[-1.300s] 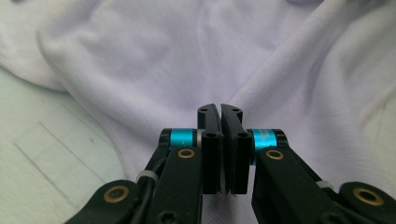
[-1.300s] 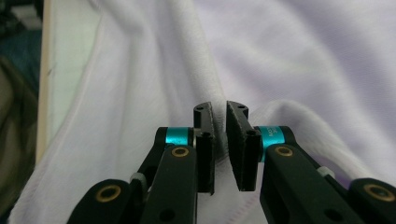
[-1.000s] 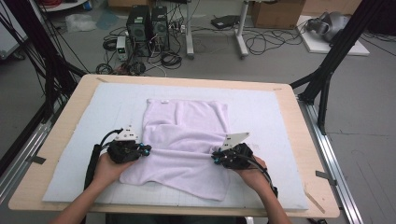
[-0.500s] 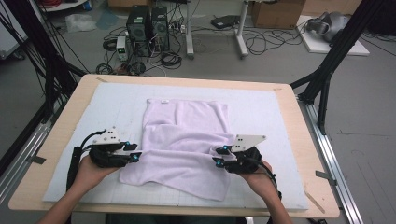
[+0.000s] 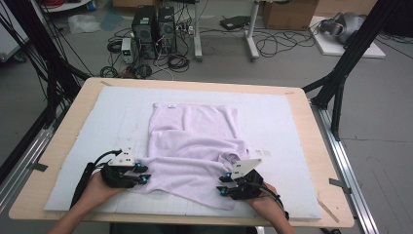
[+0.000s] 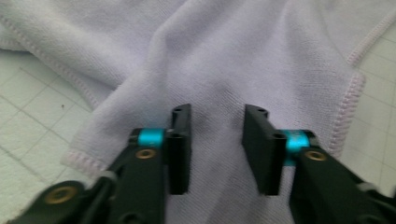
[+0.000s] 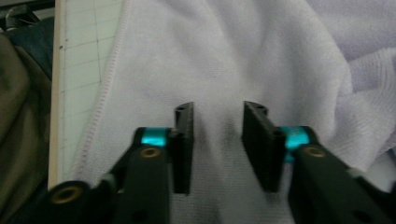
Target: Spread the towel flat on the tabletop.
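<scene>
Both tongs [image 5: 146, 175] [image 5: 222, 186] stand open over the lilac towel [image 5: 195, 146].

Wooden table [image 5: 58, 146], white gridded mat [image 5: 107, 117]; lilac towel [image 5: 195, 141] rumpled on mat

No text, label, brand, number or sign can be read in any view. The small white tag at the far hem of the lilac towel [image 5: 171, 106] is too small to make out, and the computer towers [image 5: 153, 30] on the floor show no legible marking.
</scene>
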The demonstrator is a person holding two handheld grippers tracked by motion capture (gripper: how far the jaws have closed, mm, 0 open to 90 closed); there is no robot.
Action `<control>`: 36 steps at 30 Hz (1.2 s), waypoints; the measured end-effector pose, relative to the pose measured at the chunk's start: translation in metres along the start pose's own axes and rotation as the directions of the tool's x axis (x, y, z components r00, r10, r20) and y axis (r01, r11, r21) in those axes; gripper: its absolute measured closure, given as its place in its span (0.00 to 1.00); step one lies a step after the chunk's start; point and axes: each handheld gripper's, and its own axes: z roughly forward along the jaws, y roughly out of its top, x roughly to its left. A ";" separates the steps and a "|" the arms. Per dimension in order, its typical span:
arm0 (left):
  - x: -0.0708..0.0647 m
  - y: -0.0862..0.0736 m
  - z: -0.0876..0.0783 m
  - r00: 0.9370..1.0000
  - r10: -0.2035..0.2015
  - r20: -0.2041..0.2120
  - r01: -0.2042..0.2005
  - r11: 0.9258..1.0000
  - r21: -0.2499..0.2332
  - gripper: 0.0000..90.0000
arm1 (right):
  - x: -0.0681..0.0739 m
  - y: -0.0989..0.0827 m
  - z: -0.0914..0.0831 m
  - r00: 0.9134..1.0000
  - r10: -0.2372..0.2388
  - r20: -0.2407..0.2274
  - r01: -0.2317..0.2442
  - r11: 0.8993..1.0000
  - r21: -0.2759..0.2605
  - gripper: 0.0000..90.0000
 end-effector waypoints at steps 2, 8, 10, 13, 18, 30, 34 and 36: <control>-0.001 0.001 0.000 1.000 -0.005 0.008 0.005 1.000 0.005 0.91 | -0.001 0.000 0.001 1.000 -0.004 -0.012 0.004 1.000 -0.002 0.89; -0.016 -0.003 -0.011 1.000 0.004 -0.001 -0.004 1.000 -0.017 0.98 | 0.006 0.000 -0.005 0.999 -0.016 -0.030 0.016 1.000 -0.002 0.97; -0.025 -0.006 -0.021 1.000 0.007 0.005 -0.007 0.999 -0.038 0.98 | 0.011 -0.001 -0.013 0.999 -0.011 -0.042 0.010 0.999 -0.041 0.97; -0.038 -0.007 -0.035 1.000 0.022 0.018 -0.021 0.998 -0.051 0.98 | 0.020 -0.002 -0.027 0.999 -0.007 -0.048 0.003 0.998 -0.070 0.97; -0.061 -0.008 -0.058 0.999 0.030 0.044 -0.026 0.996 -0.088 0.98 | 0.041 0.000 -0.052 0.996 -0.022 -0.082 0.013 0.993 -0.115 0.97; -0.043 0.004 -0.026 0.997 0.062 0.036 -0.059 0.995 -0.078 0.64 | 0.027 0.010 -0.048 0.999 -0.023 -0.026 0.021 0.995 -0.095 0.69; -0.028 0.005 -0.004 0.998 0.047 0.032 -0.046 0.999 -0.017 0.63 | 0.009 0.008 -0.018 1.000 -0.021 -0.003 0.021 0.999 -0.040 0.66; -0.024 0.003 0.004 0.998 0.047 0.044 -0.047 0.999 0.013 0.67 | 0.004 0.007 -0.008 1.000 -0.020 0.022 0.020 1.000 -0.011 0.69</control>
